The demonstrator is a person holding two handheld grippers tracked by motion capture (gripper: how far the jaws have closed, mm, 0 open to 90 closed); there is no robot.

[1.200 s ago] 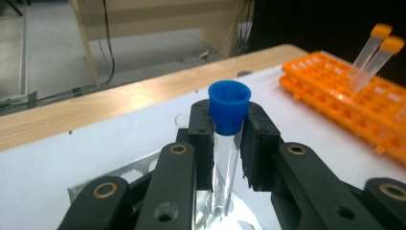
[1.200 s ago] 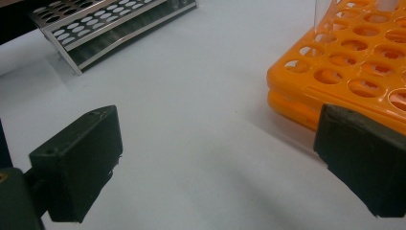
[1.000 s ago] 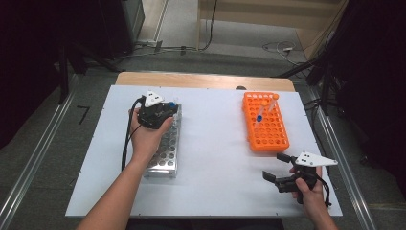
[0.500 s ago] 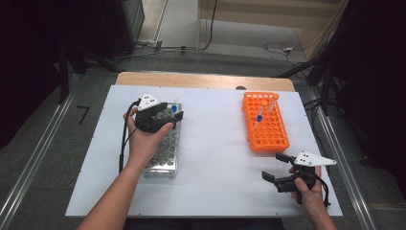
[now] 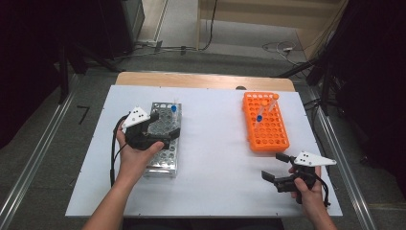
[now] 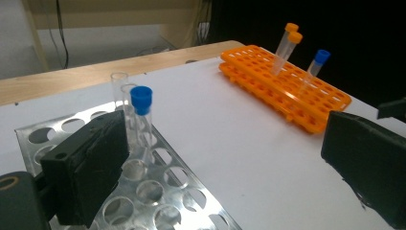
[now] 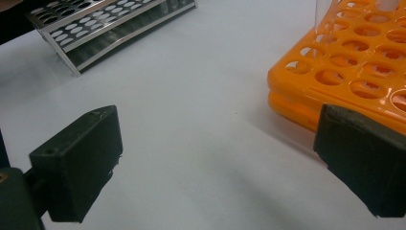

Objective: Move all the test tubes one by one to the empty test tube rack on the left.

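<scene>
Blue-capped clear tube now stands freed in the perforated steel rack. The left gripper, jaws just opened wide and empty, has drawn back; the transfer looks done. The right gripper waits wide, empty.

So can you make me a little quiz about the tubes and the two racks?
1. True or false: the blue-capped tube stands in the metal rack.
2. How many capped tubes stand in the orange rack? A) one B) three C) five
3. Fill in: the left tool, whose jaws have just been opening with nothing between them, is over the ____ rack.

Key: 1 true. 2 B: two orange-capped, one blue-capped. 3 metal.
</scene>
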